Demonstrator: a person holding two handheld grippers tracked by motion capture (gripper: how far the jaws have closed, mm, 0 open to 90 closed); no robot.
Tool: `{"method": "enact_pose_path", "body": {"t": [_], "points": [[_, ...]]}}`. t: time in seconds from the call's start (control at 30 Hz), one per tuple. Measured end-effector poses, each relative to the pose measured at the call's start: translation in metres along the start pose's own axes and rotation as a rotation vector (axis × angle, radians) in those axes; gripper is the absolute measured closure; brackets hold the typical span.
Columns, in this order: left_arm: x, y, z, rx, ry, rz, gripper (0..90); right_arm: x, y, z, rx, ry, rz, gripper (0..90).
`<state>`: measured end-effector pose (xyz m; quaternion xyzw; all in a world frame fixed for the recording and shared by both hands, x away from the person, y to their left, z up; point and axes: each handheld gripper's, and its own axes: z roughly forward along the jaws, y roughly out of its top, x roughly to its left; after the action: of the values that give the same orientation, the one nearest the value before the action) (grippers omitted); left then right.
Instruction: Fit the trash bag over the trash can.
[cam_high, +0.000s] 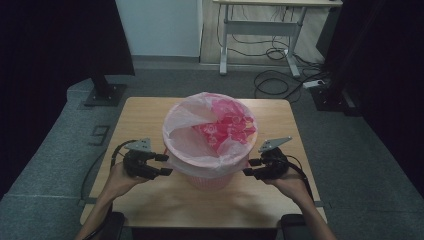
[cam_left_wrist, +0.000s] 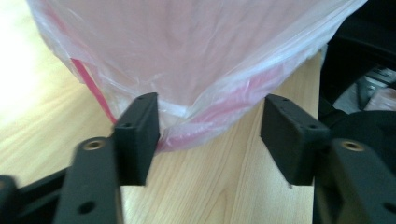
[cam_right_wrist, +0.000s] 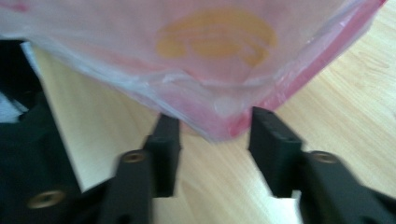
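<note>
A pink bin (cam_high: 210, 172) lined with a thin pink bag (cam_high: 192, 120) is seen standing mid-table (cam_high: 150, 200); the bag's overhanging hem is judged to be the step in hand, being set over the rim. The left gripper (cam_high: 165, 164) and right gripper (cam_high: 252, 167) are held level at either side, jaws parted, nothing pinched. A fresh grip on the hem is called for next.

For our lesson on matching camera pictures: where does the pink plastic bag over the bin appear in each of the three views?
High view: the pink bag lines the bin at the table's centre, between both tongs.
Left gripper view: the bag fills the top, its lower edge hanging just ahead of the open jaws.
Right gripper view: the bag spans the top, its edge reaching down between the open jaws.
Shared landmark: the wooden table.
</note>
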<state>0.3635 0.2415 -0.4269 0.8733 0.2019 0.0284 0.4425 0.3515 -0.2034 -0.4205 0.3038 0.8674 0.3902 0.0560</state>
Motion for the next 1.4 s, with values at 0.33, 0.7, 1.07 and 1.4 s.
{"method": "enact_pose_path", "body": {"t": [0.33,0.7,1.07,1.4], "points": [[0.000,-0.016,-0.016,-0.057,0.046,-0.047,19.3,-0.004,0.005,-0.039,-0.049,-0.009,-0.036,31.3],[0.013,-0.046,-0.001,-0.023,0.180,-0.117,13.0,0.000,0.034,-0.075,-0.074,0.002,-0.061,35.7],[0.027,-0.087,0.046,0.138,0.317,-0.171,0.0,0.003,0.081,-0.095,-0.089,-0.047,-0.074,52.3],[0.033,-0.098,0.062,0.193,0.334,-0.151,0.0,0.008,0.144,-0.062,-0.057,-0.073,-0.119,30.0]]}}
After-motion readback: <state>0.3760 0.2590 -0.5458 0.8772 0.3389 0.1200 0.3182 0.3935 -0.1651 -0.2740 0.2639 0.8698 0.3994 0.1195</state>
